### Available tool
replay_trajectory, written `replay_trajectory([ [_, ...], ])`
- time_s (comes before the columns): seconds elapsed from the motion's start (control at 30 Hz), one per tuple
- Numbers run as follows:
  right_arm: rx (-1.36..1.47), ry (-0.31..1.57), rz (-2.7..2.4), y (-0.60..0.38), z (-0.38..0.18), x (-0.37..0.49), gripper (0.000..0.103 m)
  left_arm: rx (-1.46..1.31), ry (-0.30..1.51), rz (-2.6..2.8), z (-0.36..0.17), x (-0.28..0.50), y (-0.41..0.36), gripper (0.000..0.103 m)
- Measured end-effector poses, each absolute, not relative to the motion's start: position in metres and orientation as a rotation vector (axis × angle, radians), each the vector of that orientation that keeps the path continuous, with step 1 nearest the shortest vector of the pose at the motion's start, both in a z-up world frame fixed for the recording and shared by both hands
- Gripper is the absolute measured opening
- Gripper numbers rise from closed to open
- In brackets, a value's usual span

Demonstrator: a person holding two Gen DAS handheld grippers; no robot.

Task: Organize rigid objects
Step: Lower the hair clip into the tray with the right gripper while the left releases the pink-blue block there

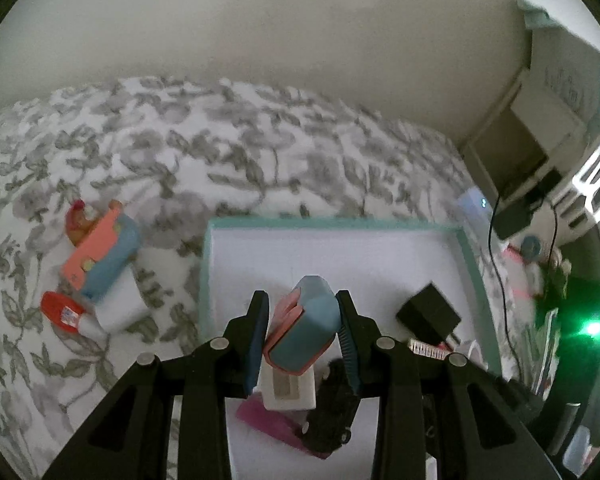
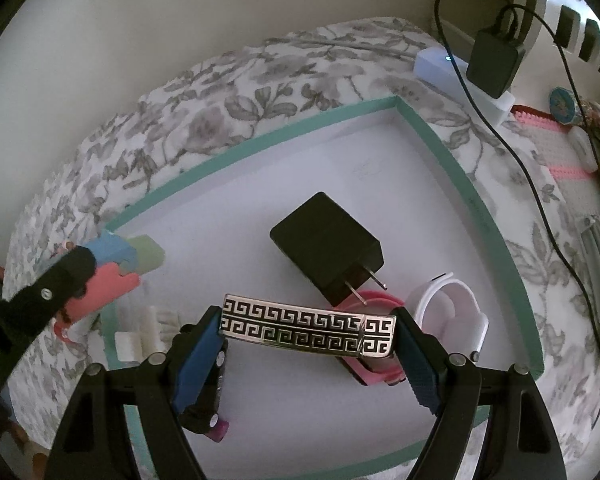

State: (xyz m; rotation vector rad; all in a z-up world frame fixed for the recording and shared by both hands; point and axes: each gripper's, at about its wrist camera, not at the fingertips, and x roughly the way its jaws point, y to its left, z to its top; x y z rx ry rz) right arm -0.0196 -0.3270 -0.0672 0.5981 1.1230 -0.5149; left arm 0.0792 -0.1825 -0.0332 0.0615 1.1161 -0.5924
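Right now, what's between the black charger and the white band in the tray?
In the right wrist view, the black charger and white band are separated by the charger's prongs, a pink band under them, and bare tray floor.

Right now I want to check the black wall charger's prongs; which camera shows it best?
The right wrist view: the black wall charger lies unobstructed in the tray, both prongs visible near the right claw. In the left wrist view it is smaller, off right, prongs hardly discernible.
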Motion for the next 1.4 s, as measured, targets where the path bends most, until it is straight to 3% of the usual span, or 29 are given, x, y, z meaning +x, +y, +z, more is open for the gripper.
replay_trajectory([
  [0.57,0.519,1.152,-0.519,-0.323,-0.069,-0.014,0.085,0.096,1.208,-0.570,-0.046,0.077,-0.185,0.036],
  [0.87,0.526,1.153,-0.512,-0.324,-0.070,-0.013,0.085,0.107,1.210,-0.529,-0.036,0.079,-0.177,0.045],
  [1.03,0.521,1.150,-0.506,-0.323,-0.070,-0.013,0.085,0.121,1.190,-0.493,-0.028,0.079,-0.172,0.056],
  [1.27,0.528,1.123,-0.498,-0.322,-0.069,-0.015,0.095,0.146,1.169,-0.416,-0.027,0.083,-0.161,0.058],
  [1.3,0.526,1.120,-0.498,-0.322,-0.069,-0.014,0.095,0.146,1.167,-0.405,-0.027,0.085,-0.160,0.061],
  [1.4,0.520,1.110,-0.495,-0.321,-0.069,-0.014,0.103,0.140,1.157,-0.369,-0.028,0.088,-0.153,0.085],
])
